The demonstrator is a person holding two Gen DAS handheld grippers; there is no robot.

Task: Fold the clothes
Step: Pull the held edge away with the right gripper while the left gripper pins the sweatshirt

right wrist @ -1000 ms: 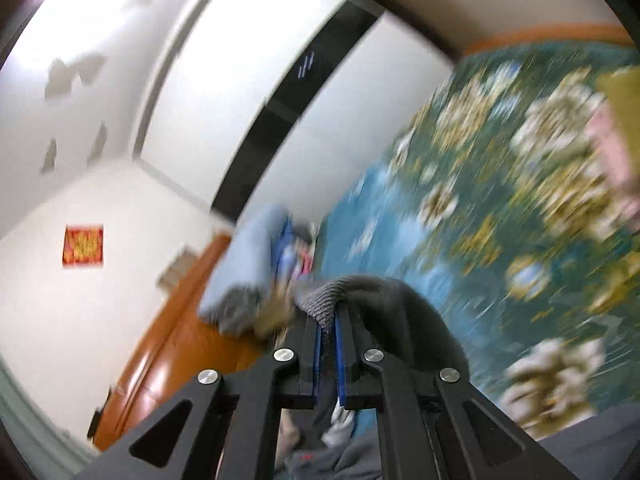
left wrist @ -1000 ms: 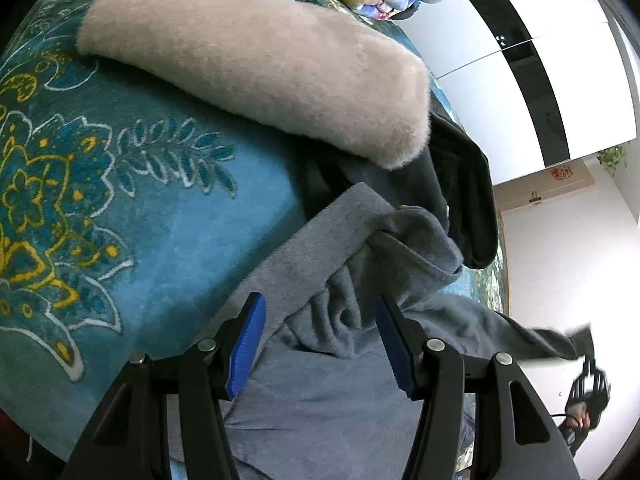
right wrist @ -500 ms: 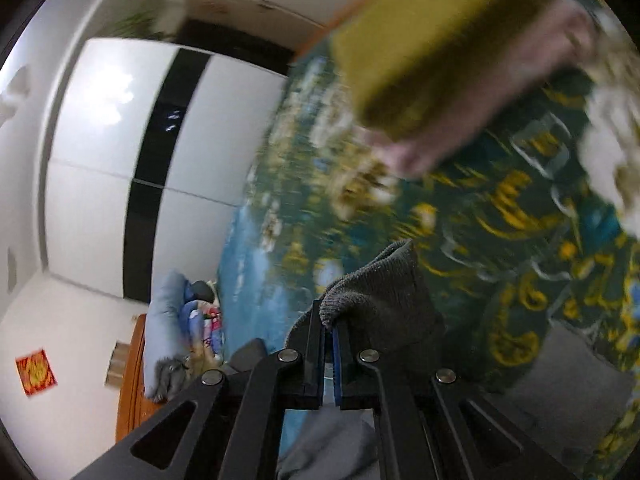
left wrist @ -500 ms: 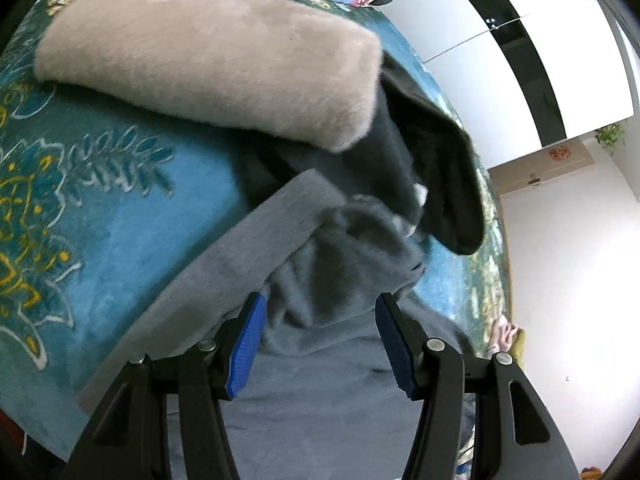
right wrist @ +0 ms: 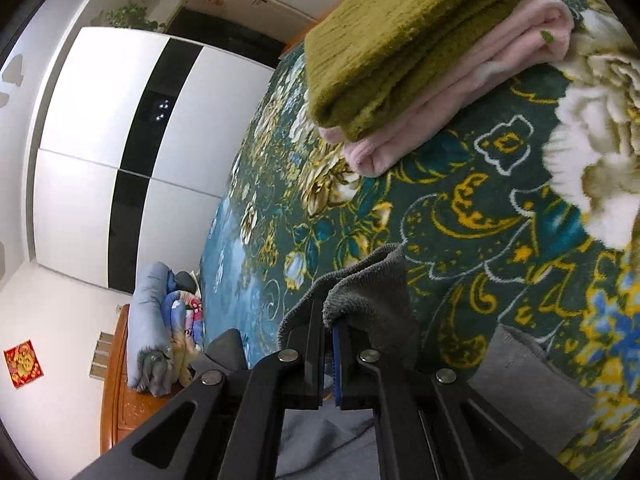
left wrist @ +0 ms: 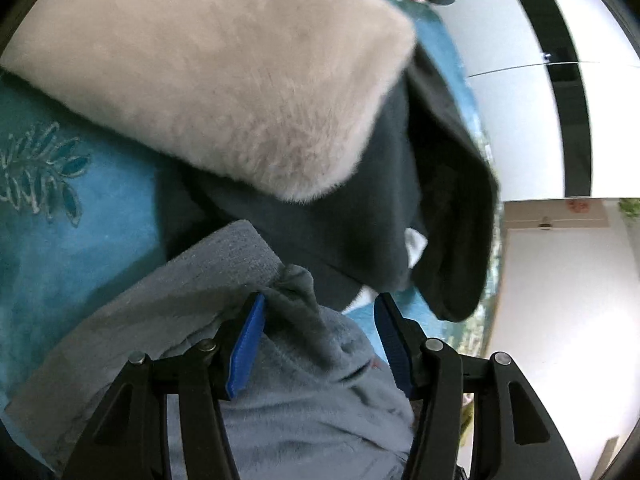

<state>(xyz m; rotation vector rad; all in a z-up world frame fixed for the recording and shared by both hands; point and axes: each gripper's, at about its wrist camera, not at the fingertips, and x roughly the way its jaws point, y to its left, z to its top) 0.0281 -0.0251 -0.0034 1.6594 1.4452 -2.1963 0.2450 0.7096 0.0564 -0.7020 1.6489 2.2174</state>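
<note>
A grey fleece garment (left wrist: 304, 400) lies on the teal flowered bedspread (left wrist: 80, 264). My left gripper (left wrist: 319, 322) points down over a bunched fold of it. The jaws are closing around the fold. The left blue pad (left wrist: 246, 344) touches the cloth, while the right pad stands clear of it. In the right wrist view my right gripper (right wrist: 328, 320) is shut on the ribbed grey edge (right wrist: 372, 284) of the same garment and holds it low over the bedspread (right wrist: 460, 216).
A folded beige fluffy garment (left wrist: 224, 80) lies just ahead of the left gripper, on a dark grey garment (left wrist: 404, 208). Ahead of the right gripper sits a folded olive sweater (right wrist: 400, 40) on a pink one (right wrist: 460, 100). Rolled bedding (right wrist: 152, 328) and a white wardrobe (right wrist: 100, 120) are far off.
My left gripper has slid forward along the grey garment toward the beige one, and its jaws have narrowed slightly. My right gripper has come down to the bed with the grey edge and has rolled.
</note>
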